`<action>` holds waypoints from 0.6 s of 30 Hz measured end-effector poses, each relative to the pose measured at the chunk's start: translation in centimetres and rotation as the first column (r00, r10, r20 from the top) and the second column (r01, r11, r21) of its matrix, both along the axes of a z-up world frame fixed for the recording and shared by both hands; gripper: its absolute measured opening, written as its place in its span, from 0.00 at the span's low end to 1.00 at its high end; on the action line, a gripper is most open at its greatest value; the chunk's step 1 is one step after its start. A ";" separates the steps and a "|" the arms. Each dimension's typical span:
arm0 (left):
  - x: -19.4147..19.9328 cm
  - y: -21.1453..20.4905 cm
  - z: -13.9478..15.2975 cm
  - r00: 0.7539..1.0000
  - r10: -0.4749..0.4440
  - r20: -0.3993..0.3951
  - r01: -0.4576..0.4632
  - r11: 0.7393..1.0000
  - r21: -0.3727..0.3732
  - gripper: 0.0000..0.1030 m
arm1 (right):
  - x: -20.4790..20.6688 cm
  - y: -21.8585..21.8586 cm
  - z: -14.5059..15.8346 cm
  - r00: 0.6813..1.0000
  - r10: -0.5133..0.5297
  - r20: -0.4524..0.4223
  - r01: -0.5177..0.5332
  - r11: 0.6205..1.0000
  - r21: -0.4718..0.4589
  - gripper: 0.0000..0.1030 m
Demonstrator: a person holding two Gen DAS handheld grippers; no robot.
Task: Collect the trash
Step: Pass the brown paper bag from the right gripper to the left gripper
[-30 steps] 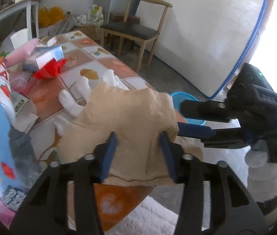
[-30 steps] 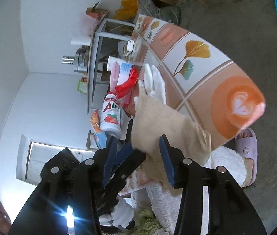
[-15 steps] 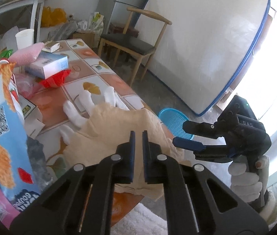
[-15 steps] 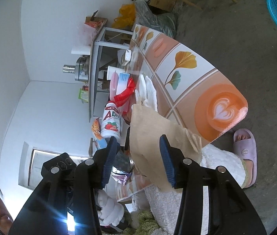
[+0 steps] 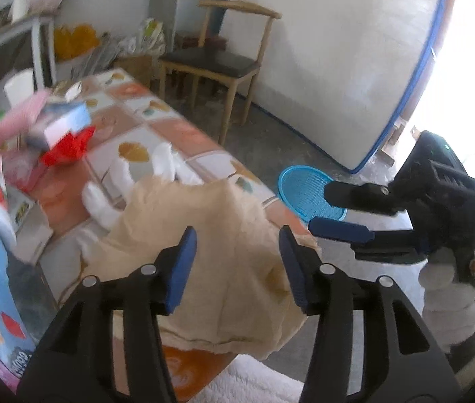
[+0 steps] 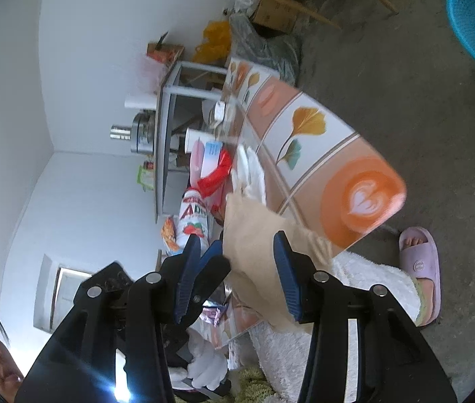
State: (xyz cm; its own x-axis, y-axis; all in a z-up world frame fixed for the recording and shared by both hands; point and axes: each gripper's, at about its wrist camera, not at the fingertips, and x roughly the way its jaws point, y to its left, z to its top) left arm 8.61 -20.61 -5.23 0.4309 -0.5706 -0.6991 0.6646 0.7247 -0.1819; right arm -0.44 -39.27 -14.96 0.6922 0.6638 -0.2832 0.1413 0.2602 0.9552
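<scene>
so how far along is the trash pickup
Nothing looks binned yet: the blue basket on the floor shows no trash. In hand, nothing; the left gripper has just opened over the tan cloth. Left: cloth, red wrapper and boxes on the table.

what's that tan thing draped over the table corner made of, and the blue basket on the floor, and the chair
The tan sheet looks like soft cloth or crumpled kraft paper, matte: it sags and creases over the table edge; which one is unclear. The blue basket seems moulded plastic, with a fine mesh of holes. The chair appears to be pale varnished wood with a dark, smooth padded seat, perhaps faux leather.
</scene>
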 end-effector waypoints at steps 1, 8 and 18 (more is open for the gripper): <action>-0.4 -0.1 0.0 1.000 -0.011 0.022 0.011 1.000 0.012 0.52 | -0.3 -0.5 0.0 1.000 -0.015 0.002 0.015 1.000 0.002 0.43; -4.2 -3.0 -1.3 0.962 -0.100 0.253 0.042 0.973 0.227 0.60 | -1.5 -2.5 -0.6 0.997 -0.076 -0.001 0.076 0.997 0.015 0.43; -7.5 -6.3 -4.5 0.878 -0.279 0.390 0.075 0.883 0.464 0.60 | -1.8 -2.7 -1.3 0.996 -0.089 -0.008 0.089 0.995 0.034 0.43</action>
